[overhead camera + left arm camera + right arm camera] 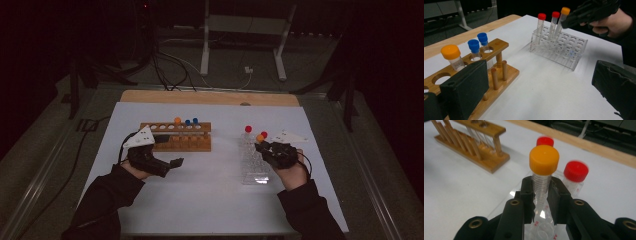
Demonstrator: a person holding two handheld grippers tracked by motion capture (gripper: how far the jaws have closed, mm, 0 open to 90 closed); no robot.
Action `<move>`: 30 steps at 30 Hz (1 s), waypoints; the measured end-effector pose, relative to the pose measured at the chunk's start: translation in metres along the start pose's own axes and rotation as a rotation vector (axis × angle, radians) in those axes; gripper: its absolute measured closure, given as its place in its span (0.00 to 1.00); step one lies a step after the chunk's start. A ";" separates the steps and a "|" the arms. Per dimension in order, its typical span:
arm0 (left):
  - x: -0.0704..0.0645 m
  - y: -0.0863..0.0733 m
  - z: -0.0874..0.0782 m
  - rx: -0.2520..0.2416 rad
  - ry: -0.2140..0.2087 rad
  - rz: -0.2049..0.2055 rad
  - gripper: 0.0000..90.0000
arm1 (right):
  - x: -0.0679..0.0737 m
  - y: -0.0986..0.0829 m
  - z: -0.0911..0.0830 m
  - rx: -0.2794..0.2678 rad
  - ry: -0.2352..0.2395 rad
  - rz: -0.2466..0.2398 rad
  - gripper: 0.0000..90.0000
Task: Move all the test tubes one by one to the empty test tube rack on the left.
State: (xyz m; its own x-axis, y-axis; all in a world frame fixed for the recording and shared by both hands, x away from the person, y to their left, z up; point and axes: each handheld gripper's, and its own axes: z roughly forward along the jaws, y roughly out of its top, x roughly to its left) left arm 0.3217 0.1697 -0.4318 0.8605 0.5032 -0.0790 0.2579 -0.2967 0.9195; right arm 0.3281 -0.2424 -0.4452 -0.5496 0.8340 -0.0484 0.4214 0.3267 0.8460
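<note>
Right gripper [541, 202]: jaws pinching orange-capped tube [543, 173] just below its cap, over clear plastic rack [564, 47] beside two red-capped tubes [575, 176]. Left gripper [541, 85]: jaws spread, empty, beside wooden rack [499, 65].

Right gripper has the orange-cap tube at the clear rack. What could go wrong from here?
1. The right gripper pinches the orange-capped tube just under its cap, so the long body below could swing or slip as it moves.
2. Two red-capped tubes stand close behind it in the clear rack; a sideways pull might knock them or drag the light rack.
3. The left gripper hangs open by the wooden rack, holding nothing, so neither rack is steadied.
</note>
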 end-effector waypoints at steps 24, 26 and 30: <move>-0.011 0.012 0.002 0.012 -0.058 0.016 0.02 | 0.039 0.027 -0.036 -0.125 0.111 -0.094 0.83; -0.013 0.013 0.004 0.015 -0.066 0.017 0.02 | 0.046 0.026 -0.033 -0.118 0.132 -0.105 0.83; -0.017 0.016 0.008 0.020 -0.081 0.029 0.02 | 0.058 0.023 -0.027 -0.094 0.168 -0.126 0.83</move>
State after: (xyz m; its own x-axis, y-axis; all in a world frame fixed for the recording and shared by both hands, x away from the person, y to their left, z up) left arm 0.3144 0.1498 -0.4186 0.9005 0.4267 -0.0838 0.2398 -0.3266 0.9142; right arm 0.2863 -0.1983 -0.4140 -0.7097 0.7006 -0.0745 0.2771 0.3747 0.8848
